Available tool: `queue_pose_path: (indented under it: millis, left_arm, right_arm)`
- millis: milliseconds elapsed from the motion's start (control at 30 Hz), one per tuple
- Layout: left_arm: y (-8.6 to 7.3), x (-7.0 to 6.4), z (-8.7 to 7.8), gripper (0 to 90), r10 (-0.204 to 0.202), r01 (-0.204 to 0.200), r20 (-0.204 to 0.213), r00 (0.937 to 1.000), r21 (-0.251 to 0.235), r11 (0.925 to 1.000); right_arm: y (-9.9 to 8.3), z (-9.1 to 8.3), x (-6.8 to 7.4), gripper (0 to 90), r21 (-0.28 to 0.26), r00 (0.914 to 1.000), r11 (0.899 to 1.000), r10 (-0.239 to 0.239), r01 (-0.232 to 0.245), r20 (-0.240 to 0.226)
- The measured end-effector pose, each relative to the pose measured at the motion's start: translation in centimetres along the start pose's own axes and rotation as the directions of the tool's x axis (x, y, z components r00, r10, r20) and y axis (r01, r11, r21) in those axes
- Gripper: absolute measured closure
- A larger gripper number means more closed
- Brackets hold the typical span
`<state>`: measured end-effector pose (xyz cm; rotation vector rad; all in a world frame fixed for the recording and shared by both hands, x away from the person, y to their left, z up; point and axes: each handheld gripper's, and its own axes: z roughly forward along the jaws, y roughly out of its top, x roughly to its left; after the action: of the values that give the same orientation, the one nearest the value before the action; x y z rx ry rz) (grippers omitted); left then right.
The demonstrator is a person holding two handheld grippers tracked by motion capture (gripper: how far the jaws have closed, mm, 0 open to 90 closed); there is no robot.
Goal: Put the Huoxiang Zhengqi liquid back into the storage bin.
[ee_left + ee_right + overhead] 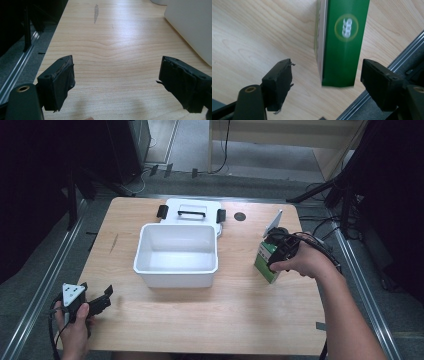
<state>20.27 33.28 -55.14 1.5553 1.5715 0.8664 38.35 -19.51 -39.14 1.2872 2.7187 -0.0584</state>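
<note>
Spread black fingers (278, 80) of the right gripper (325, 81) straddle the upright green cardboard box (342, 42), standing right of the open white plastic bin (176, 255), its long axis vertical, while the left gripper (117, 82) idles open.

The box (342, 42) by the right gripper (327, 82) is bright green with a pale ringed emblem on its broad face and a white side, and both grippers' jaws are matt black. The left gripper (97, 301) carries a light grey three-cornered plate. The tub (176, 254) and its lid (191, 211) are plain white, the lid's handle and clips black, and the table (210, 310) is pale wood with a wavy grain.
</note>
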Motion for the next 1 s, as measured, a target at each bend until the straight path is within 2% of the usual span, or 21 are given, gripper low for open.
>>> queue_pose_path:
  millis: [67, 133, 300, 333, 433, 500, 567, 600, 700, 767, 800, 900, 933, 1000]
  left_arm:
    - [0.0, -0.1, 0.0, 14.2, 0.012, -0.012, 0.0, 0.9999, 0.002, 0.9999]
    - [0.0, -0.1, 0.0, 14.2, 0.012, -0.012, 0.002, 0.9999, 0.001, 0.9999]
    - [-0.1, 0.1, -0.1, 14.2, 0.003, -0.003, 0.008, 1.0, -0.003, 1.0]
    - [-0.1, 0.1, -0.2, 14.2, 0.003, -0.003, 0.01, 0.9999, -0.003, 1.0]
    - [-0.1, 0.0, -0.2, 14.6, 0.008, -0.008, 0.012, 0.9999, -0.005, 1.0]
    - [-0.2, -0.3, -0.4, 14.7, 0.032, -0.032, -0.002, 0.9995, -0.022, 0.9992]
    - [-0.3, -0.4, -0.4, 14.6, 0.034, -0.034, -0.003, 0.9994, -0.027, 0.9991]
    - [-0.3, -0.4, -0.5, 14.6, 0.033, -0.033, -0.004, 0.9994, -0.034, 0.9989]
    - [-0.4, -0.1, -0.7, 14.6, 0.005, -0.004, 0.004, 1.0, -0.053, 0.9986]
    - [-0.4, 0.1, -0.8, 14.7, -0.015, 0.016, 0.009, 0.9998, -0.057, 0.9982]
    - [-0.4, 0.2, -0.8, 14.7, -0.023, 0.023, 0.014, 0.9997, -0.058, 0.998]
    - [-0.5, 0.3, -0.9, 14.6, -0.03, 0.032, 0.019, 0.9994, -0.072, 0.9969]
    - [-0.5, 0.3, -0.9, 14.6, -0.031, 0.032, 0.023, 0.9992, -0.073, 0.9968]
    - [-0.5, 0.3, -0.9, 14.6, -0.028, 0.031, 0.037, 0.9989, -0.07, 0.9971]
  right_arm:
    - [0.3, 0.2, -0.1, 30.0, -0.001, 0.9999, 1.0, 0.015, -0.015, -0.001]
    - [1.2, 0.7, -0.1, 34.0, 0.003, 0.9996, 1.0, 0.017, -0.018, 0.022]
    - [2.1, 1.2, 0.0, 37.6, 0.005, 0.9997, 1.0, 0.018, -0.018, 0.015]
    - [2.3, 1.2, 0.0, 37.9, 0.005, 0.9994, 0.999, 0.032, -0.032, 0.014]
    - [2.7, 1.1, -0.3, 43.0, -0.008, 0.9986, 0.999, 0.052, -0.052, -0.007]
    - [2.8, 0.9, -0.6, 46.3, -0.023, 0.9986, 0.998, 0.051, -0.051, -0.018]
    - [2.8, 0.8, -0.7, 47.6, -0.029, 0.9987, 0.998, 0.048, -0.049, -0.014]
    - [2.7, 0.7, -1.0, 50.9, -0.031, 0.9978, 0.998, 0.059, -0.06, -0.029]
    - [2.6, 0.7, -1.5, 53.7, -0.045, 0.9967, 0.997, 0.067, -0.069, -0.047]
    - [2.4, 0.7, -1.7, 57.1, -0.055, 0.9918, 0.994, 0.092, -0.097, -0.089]
    - [2.4, 0.7, -1.7, 57.1, -0.055, 0.9918, 0.994, 0.092, -0.097, -0.089]
    - [2.4, 1.0, -1.8, 61.5, -0.057, 0.992, 0.995, 0.078, -0.084, -0.099]
    - [2.4, 0.9, -1.7, 64.3, -0.069, 0.9941, 0.995, 0.06, -0.067, -0.09]
    - [2.4, 0.9, -1.8, 64.4, -0.08, 0.9947, 0.995, 0.052, -0.059, -0.089]
